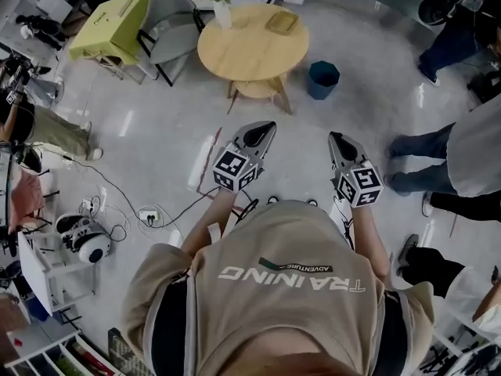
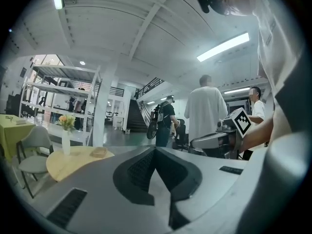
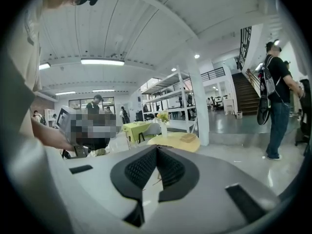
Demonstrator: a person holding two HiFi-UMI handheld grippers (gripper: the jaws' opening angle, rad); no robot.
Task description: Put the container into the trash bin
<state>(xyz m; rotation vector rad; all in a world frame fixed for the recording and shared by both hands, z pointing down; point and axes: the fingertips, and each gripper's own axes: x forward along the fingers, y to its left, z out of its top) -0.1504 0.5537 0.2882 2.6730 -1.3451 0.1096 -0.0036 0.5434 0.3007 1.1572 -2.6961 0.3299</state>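
Note:
The container (image 1: 282,23) is a shallow tan box lying on the round wooden table (image 1: 243,53), far ahead of me. It also shows small in the left gripper view as a container (image 2: 99,152), and in the right gripper view as a container (image 3: 187,138). A dark blue trash bin (image 1: 322,79) stands on the floor right of the table. My left gripper (image 1: 264,129) and right gripper (image 1: 335,138) are held out at waist height, well short of the table. Both are shut and hold nothing, as the left gripper (image 2: 155,150) and right gripper (image 3: 156,148) views show.
A white vase with flowers (image 1: 221,8) stands on the table's far side. A grey chair (image 1: 174,26) and a yellow-green table (image 1: 109,26) are at the left. People stand at the right (image 1: 462,151). Cables and a power strip (image 1: 147,215) lie on the floor at my left.

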